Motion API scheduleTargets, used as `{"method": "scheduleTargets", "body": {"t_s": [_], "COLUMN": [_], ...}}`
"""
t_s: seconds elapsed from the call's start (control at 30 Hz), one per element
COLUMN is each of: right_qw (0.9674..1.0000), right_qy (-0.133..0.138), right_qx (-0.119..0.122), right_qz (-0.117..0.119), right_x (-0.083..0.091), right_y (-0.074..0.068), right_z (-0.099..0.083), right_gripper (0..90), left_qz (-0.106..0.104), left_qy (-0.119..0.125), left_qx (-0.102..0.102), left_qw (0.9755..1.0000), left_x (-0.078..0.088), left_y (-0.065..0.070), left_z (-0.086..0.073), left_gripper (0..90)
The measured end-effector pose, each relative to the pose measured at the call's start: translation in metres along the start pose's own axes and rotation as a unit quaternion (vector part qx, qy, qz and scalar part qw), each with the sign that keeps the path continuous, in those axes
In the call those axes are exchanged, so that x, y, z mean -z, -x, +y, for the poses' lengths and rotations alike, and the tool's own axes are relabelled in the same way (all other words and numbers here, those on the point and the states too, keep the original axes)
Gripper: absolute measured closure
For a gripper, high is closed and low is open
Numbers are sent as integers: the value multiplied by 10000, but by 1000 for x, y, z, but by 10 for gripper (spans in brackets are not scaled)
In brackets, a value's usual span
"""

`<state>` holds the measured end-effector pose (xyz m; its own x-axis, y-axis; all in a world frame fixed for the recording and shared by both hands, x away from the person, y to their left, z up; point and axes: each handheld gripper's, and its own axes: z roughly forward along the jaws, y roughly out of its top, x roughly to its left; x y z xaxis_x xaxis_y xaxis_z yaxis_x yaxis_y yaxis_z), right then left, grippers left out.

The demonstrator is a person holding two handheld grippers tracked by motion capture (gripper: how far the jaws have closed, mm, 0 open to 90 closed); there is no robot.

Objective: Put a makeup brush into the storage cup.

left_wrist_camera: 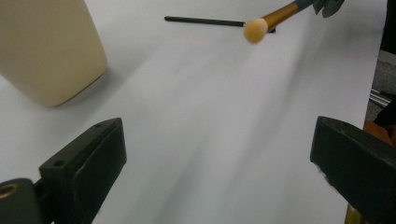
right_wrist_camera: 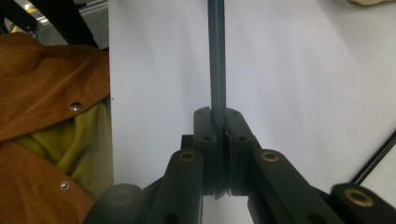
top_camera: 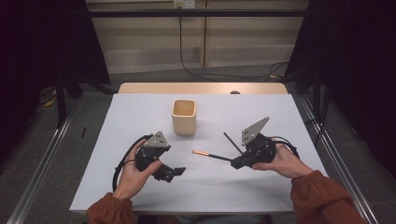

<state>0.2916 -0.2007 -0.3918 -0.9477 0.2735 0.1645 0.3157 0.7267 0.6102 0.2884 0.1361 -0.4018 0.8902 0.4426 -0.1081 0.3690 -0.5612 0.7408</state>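
The right hand-held gripper (top_camera: 236, 162) clamps a brush (top_camera: 211, 155) by its dark handle, tip raised above the white surface (top_camera: 140, 116) and aimed toward the cup (top_camera: 184, 117), likely its destination. The left hand-held gripper (top_camera: 179, 172) waits wide, empty. A black stick (top_camera: 232, 142) lies nearby.

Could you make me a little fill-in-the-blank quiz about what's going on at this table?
1. The right gripper is clamped on a thin ____ with a round orange tip.
2. The left gripper has its jaws ____, with nothing between them.
3. The beige cup stands ____ on the white table.

Missing words: stick; open; upright
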Motion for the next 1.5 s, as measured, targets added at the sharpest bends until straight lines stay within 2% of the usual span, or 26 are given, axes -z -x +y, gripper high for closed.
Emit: {"method": "scheduleTargets", "body": {"t_s": [0.27, 0.47, 0.67, 0.7, 0.73, 0.77, 0.8, 0.87, 0.93, 0.97, 1.0, 1.03, 1.17, 1.23, 1.27, 1.3, 1.33, 1.37, 1.4, 1.5], "right_qw": [9986, 9952, 9922, 9904, 9904, 9885, 9885, 9864, 9847, 9830, 9798, 9798, 9751, 9745, 9734, 9706, 9706, 9683, 9683, 9648], "right_qy": [509, 966, 1233, 1366, 1366, 1488, 1488, 1616, 1719, 1819, 1979, 1979, 2195, 2222, 2269, 2381, 2381, 2474, 2474, 2609], "right_qx": [-146, -169, -173, -229, -229, -269, -269, -299, -271, -267, -296, -296, -296, -300, -317, -330, -330, -322, -322, -320], "right_qz": [-8, -8, -36, -11, -11, 15, 15, 71, 6, 10, -11, -11, -43, -52, -68, -70, -70, -94, -94, -109], "right_x": [-2, -2, -3, -4, -4, -5, -5, -5, -4, -4, -3, -3, -5, -5, -5, -4, -4, -4, -4, -4], "right_y": [-1, -3, -3, -2, -2, -2, -2, -2, -3, -3, -3, -3, -3, -4, -4, -4, -4, -3, -3, -3], "right_z": [-6, -5, -6, -8, -8, -11, -11, -13, -13, -14, -16, -16, -20, -20, -20, -20, -20, -20, -20, -19], "right_gripper": [854, 854, 854, 854, 854, 854, 854, 854, 854, 855, 854, 854, 855, 855, 854, 854, 854, 855, 855, 854], "left_qz": [36, 41, 33, 46, 44, 34, 42, 83, 67, 86, 83, 79, 33, 48, 37, 24, 28, 28, 28, 30], "left_qy": [-9, 18, 22, 23, 20, 20, 25, 25, 47, 26, 27, 43, 19, 9, 11, -6, 7, 17, 27, 47], "left_qx": [-7, 8, 47, 58, 64, 61, 59, 52, 68, 48, 74, 88, 104, 108, 118, 103, 95, 96, 108, 144], "left_qw": [10000, 10000, 10000, 10000, 10000, 10000, 10000, 9999, 9999, 9999, 9999, 9999, 9999, 9999, 9999, 9999, 10000, 9999, 9999, 9999], "left_x": [-1, -1, -2, -2, -1, -1, -1, -2, -3, -3, -2, -3, -4, -4, -4, -4, -3, -3, -3, -3], "left_y": [1, 3, 1, 0, 0, 0, 0, 0, 0, 0, 0, 0, -1, -1, 0, 0, 0, 0, 0, 0], "left_z": [-5, -6, -9, -10, -10, -10, -10, -10, -11, -11, -11, -11, -13, -13, -13, -13, -14, -14, -14, -15], "left_gripper": [36, 36, 36, 36, 36, 36, 36, 35, 34, 35, 35, 35, 34, 35, 35, 34, 34, 34, 34, 35]}}
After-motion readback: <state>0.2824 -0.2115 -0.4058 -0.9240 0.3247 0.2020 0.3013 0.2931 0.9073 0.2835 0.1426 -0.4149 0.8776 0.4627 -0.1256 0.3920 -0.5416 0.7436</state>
